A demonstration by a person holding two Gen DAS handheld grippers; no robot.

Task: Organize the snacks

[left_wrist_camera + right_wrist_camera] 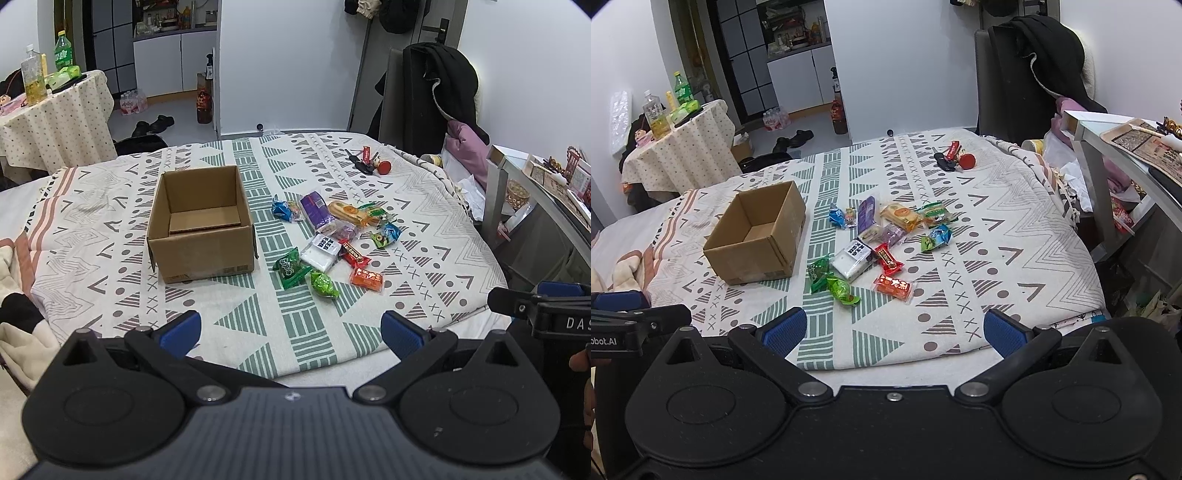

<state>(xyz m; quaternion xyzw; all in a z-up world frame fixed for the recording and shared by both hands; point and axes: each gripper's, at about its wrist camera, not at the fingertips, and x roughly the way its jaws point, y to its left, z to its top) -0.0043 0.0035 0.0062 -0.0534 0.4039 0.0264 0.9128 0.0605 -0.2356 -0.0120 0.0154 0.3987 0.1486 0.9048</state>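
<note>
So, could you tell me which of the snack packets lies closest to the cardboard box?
The dark green packet at the pile's left edge, beside the box. The lighter green one sits farther right, nearer the grippers.

The cardboard box (201,225) looked matt and brown on a soft printed cloth bedspread (424,236). At its three o'clock, the snack packets (332,240) were glossy, crinkled plastic. Both grippers' pads (785,329) showed ribbed blue rubber on matt black plastic.
</note>
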